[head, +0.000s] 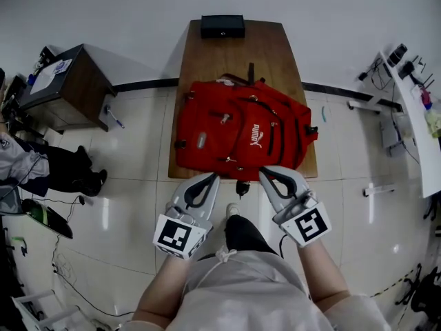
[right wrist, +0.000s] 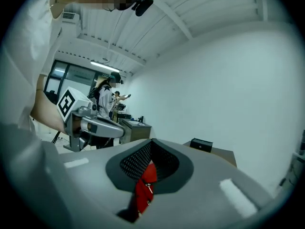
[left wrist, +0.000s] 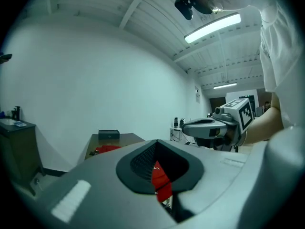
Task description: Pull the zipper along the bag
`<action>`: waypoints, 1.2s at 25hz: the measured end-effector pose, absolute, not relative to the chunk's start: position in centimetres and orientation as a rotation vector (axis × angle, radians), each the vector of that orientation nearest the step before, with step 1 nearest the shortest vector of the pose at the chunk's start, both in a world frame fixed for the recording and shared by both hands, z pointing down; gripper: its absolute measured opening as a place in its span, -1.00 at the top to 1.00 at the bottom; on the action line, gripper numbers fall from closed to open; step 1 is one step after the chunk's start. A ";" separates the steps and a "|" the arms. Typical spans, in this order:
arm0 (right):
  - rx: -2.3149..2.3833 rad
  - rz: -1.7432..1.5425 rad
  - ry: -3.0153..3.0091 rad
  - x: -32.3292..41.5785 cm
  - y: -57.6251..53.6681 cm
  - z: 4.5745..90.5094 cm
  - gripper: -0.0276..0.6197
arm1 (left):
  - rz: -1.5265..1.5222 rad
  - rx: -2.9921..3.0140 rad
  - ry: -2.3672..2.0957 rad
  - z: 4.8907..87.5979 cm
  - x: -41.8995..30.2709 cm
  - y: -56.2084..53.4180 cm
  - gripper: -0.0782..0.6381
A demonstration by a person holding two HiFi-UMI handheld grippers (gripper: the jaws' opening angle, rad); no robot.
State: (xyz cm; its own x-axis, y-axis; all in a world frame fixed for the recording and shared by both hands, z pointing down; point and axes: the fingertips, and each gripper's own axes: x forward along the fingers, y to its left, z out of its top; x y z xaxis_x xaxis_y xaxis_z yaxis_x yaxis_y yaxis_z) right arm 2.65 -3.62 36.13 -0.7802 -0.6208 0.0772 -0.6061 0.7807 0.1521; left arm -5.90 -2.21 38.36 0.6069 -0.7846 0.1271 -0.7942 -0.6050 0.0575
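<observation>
A red backpack [head: 241, 129] lies flat on a brown wooden table [head: 275, 47], its front side up, with several zippers and a white logo. Both grippers hover at the table's near edge, just short of the bag and touching nothing. My left gripper [head: 213, 177] has its fingers together and holds nothing. My right gripper [head: 264, 171] is likewise shut and bare. In the left gripper view the jaws [left wrist: 155, 142] meet, and the red bag [left wrist: 161, 178] shows through the gap below them. The right gripper view shows the same: shut jaws [right wrist: 151, 141] over the red bag [right wrist: 146, 184].
A black box [head: 222, 25] sits at the table's far end. A dark cabinet [head: 65, 85] stands at the left, with a seated person [head: 48, 167] beside it. A white bench [head: 417, 116] with clutter is at the right. Cables lie on the tiled floor.
</observation>
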 end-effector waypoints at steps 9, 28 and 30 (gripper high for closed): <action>1.055 -0.305 -2.857 1.0 10.0 32.9 0.90 | 0.173 2.834 -1.311 35.1 -6.7 10.6 0.76; 1.144 -0.241 -2.882 5.4 20.2 30.7 0.90 | -0.014 2.863 -1.363 30.6 -2.4 20.4 0.76; 1.117 -0.247 -2.886 6.0 20.3 30.6 0.90 | 0.003 2.863 -1.364 30.9 -2.0 20.4 0.76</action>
